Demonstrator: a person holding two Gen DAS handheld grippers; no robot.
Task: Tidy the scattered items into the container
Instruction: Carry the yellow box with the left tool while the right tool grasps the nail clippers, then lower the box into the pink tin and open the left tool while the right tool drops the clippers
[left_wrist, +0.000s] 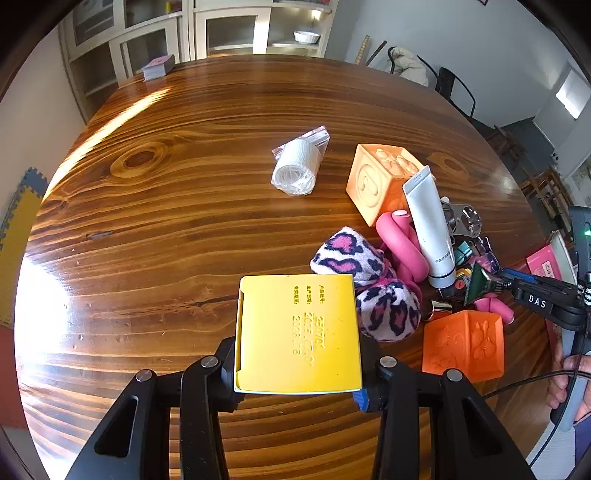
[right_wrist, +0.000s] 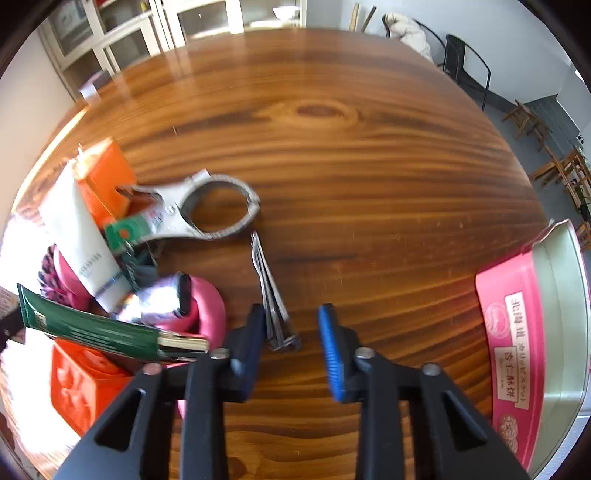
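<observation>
The left gripper (left_wrist: 299, 373) clamps a flat yellow box (left_wrist: 298, 332) above the bench (left_wrist: 177, 229). The right gripper (right_wrist: 291, 343) stands partly open with nothing between its pads, its left finger beside thin metal tweezers (right_wrist: 271, 295). Bare wood lies ahead; the pink tin (right_wrist: 517, 350) sits at the right edge.

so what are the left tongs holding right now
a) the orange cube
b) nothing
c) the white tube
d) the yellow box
d: in the left wrist view the yellow box sits clamped between the fingers of the left tongs, while the white tube and orange cube lie apart on the table.
</observation>
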